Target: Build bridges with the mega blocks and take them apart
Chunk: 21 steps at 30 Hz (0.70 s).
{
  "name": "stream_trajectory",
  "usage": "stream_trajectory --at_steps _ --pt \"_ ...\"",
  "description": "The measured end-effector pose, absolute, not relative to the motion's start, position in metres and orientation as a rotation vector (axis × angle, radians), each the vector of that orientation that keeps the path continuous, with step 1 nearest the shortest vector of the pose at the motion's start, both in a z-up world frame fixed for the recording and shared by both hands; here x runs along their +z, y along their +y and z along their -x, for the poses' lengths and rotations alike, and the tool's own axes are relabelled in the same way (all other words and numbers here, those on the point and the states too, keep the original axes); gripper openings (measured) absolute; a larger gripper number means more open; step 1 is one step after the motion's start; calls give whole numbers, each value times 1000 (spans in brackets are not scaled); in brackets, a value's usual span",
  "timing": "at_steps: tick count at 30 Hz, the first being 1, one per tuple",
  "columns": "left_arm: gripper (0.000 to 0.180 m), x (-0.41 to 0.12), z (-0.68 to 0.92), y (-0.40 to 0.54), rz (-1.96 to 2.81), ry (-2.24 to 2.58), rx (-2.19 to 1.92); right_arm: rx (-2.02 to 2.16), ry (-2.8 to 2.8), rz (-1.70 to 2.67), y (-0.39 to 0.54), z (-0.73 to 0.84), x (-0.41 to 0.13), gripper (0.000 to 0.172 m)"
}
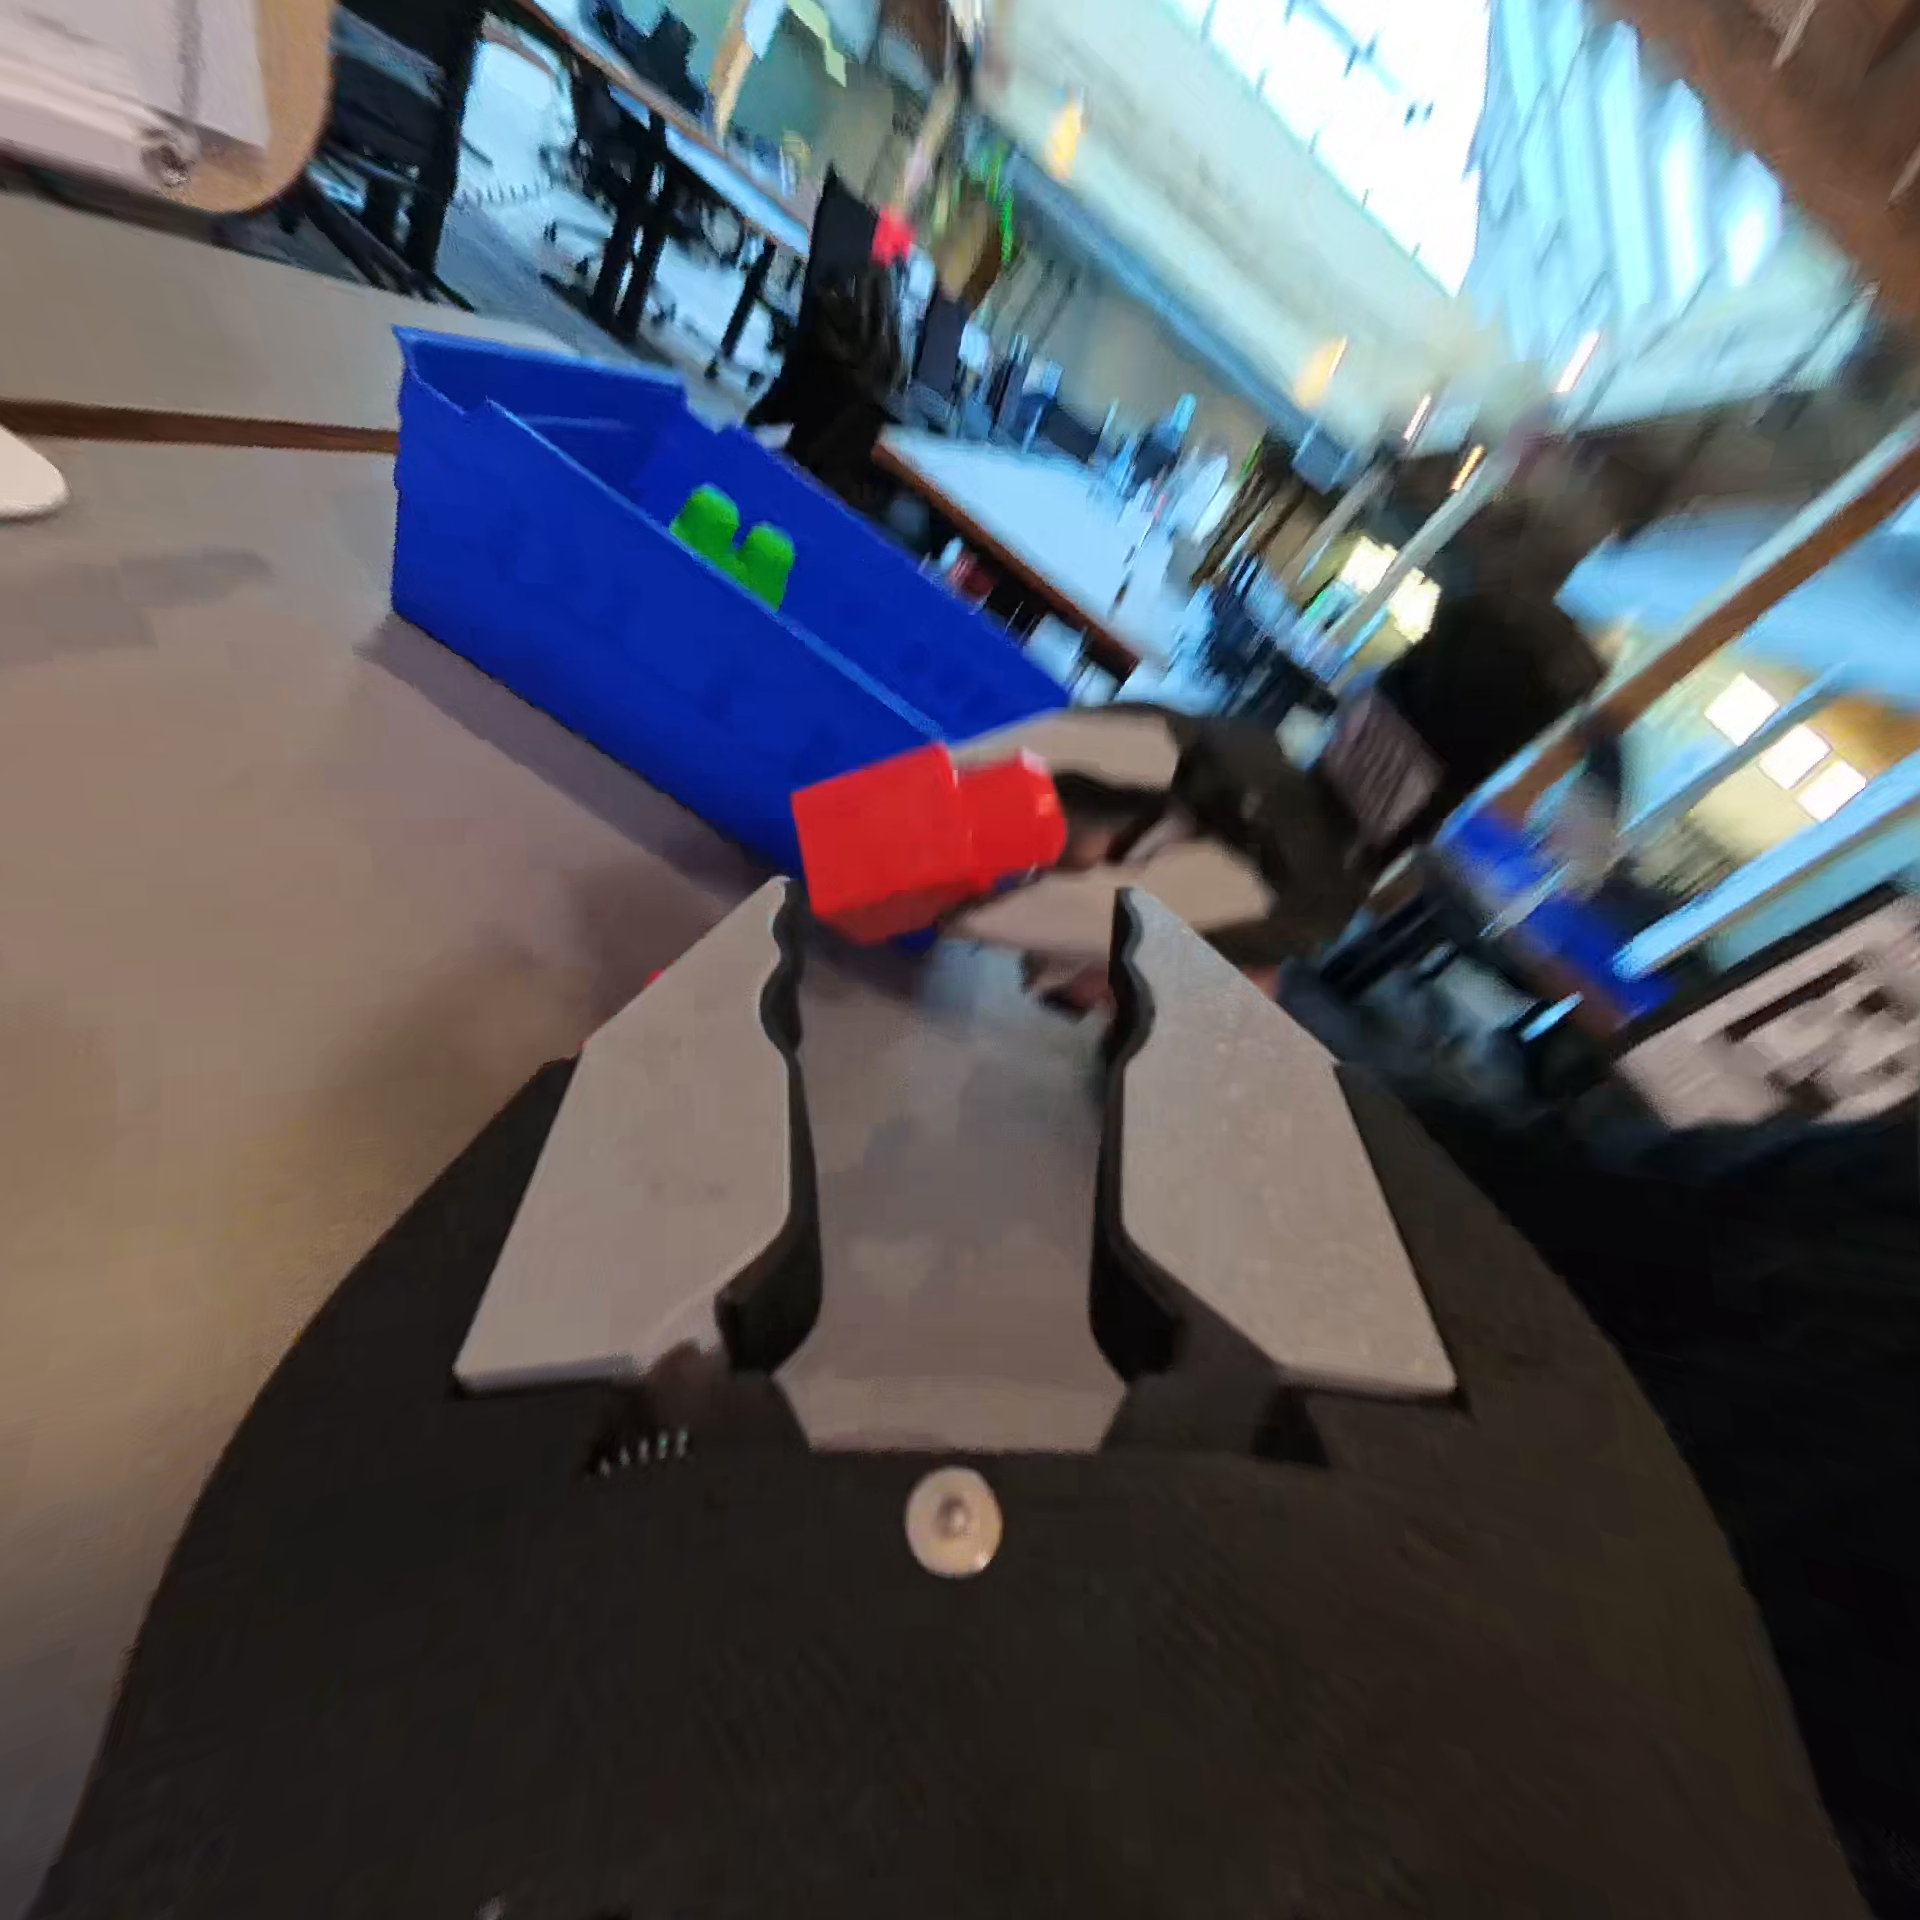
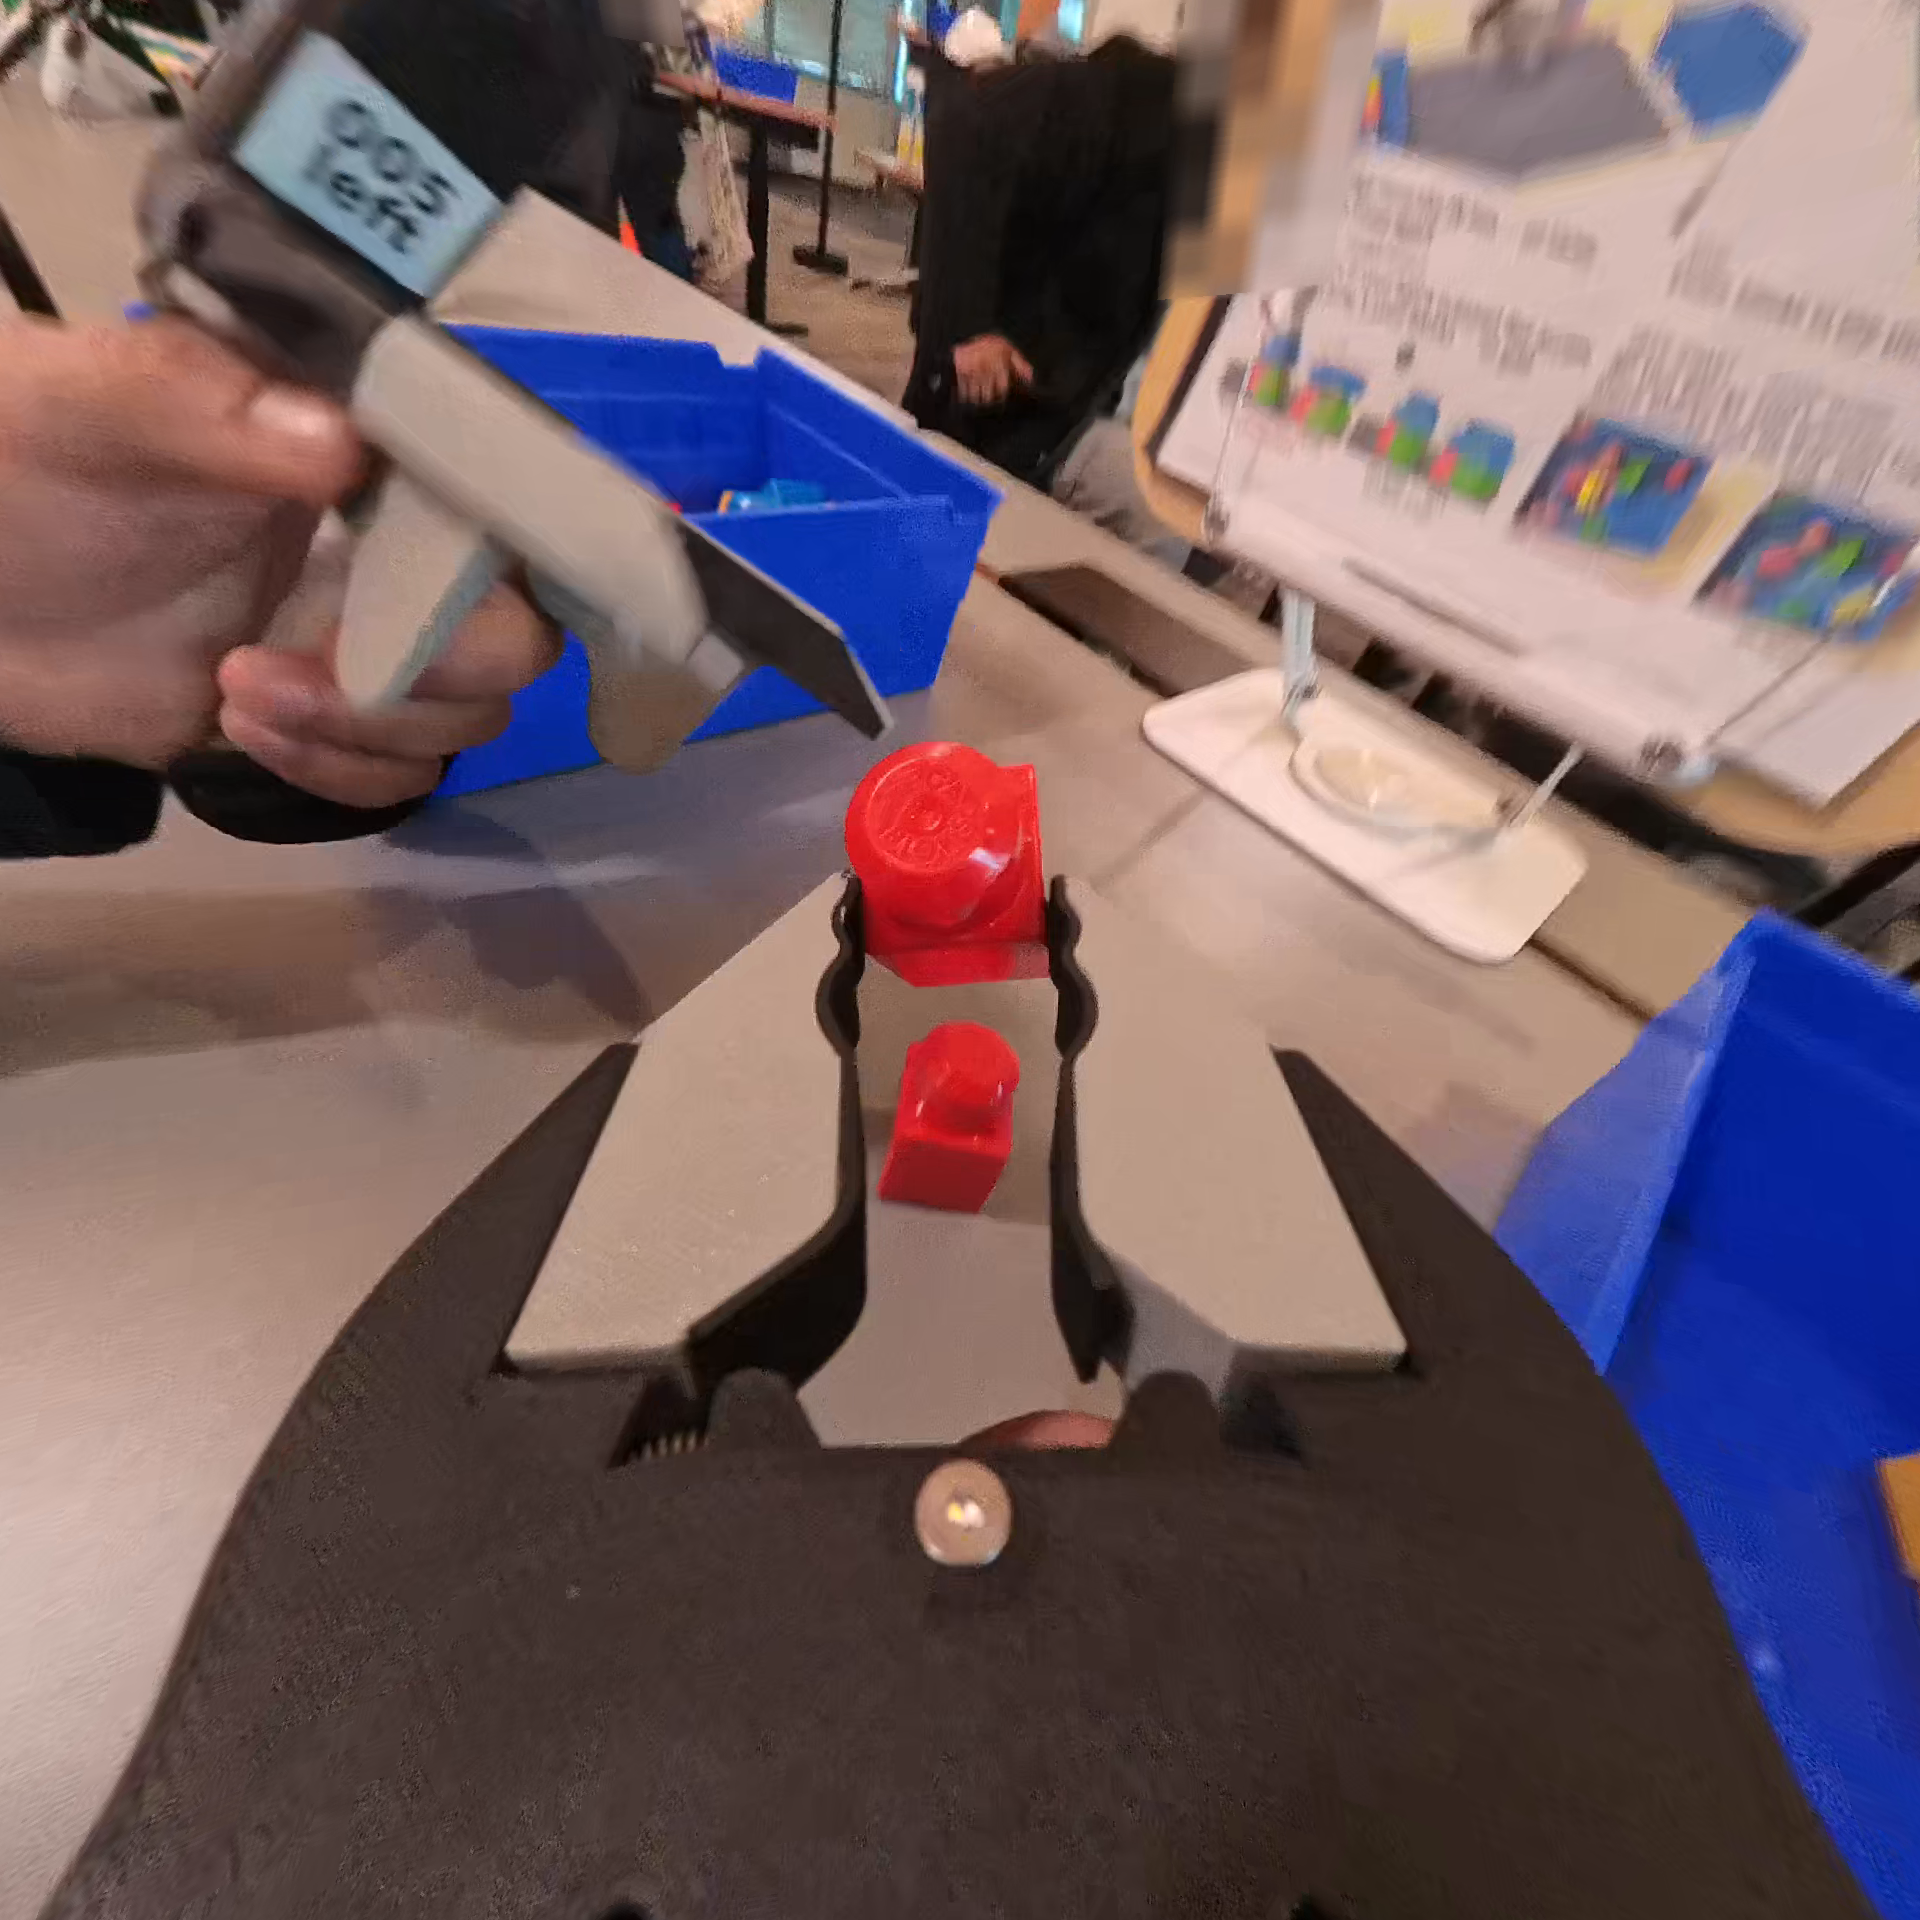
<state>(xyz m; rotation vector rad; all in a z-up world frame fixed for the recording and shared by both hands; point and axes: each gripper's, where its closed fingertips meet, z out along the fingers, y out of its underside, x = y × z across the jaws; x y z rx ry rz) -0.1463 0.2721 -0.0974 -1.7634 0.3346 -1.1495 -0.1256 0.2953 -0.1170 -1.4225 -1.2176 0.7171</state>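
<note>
The right gripper (image 2: pixel 951 914) had its fingers (image 2: pixel 847 935) pressed on the two flanks of a red block (image 2: pixel 951 873), held above the counter (image 2: pixel 312 1091) with its round stud turned back toward the camera. Its long axis cannot be told. A second red block (image 2: pixel 951 1127) stood upright on the counter below, stud up. The left gripper (image 1: pixel 951 914) stood wide open and held nothing. A blue bin (image 2: pixel 831 540) sat toward the far edge.
</note>
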Motion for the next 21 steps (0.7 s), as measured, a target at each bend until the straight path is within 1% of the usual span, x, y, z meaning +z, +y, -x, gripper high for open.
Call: stream_trajectory --at_steps 5,8,12,14,17,18,21 --pt "59 -167 143 282 1969 765 -614 801 -1181 1697 294 96 -141 32" --pt "54 -187 127 278 1992 923 -632 746 -1207 1843 290 83 -170 32" --pt "54 -215 126 295 2099 1000 -446 648 -1195 1951 297 77 -200 32" --pt "47 -226 132 305 2145 1012 -322 625 -1179 1984 301 81 -206 32" --pt "33 -226 124 303 2147 1001 -399 555 -1190 2018 308 87 -216 32" --pt "30 -226 121 299 2144 1006 -424 563 -1187 2018 309 91 -217 32" --pt "40 -228 132 292 2146 1009 -343 658 -1218 2024 304 106 -216 32"
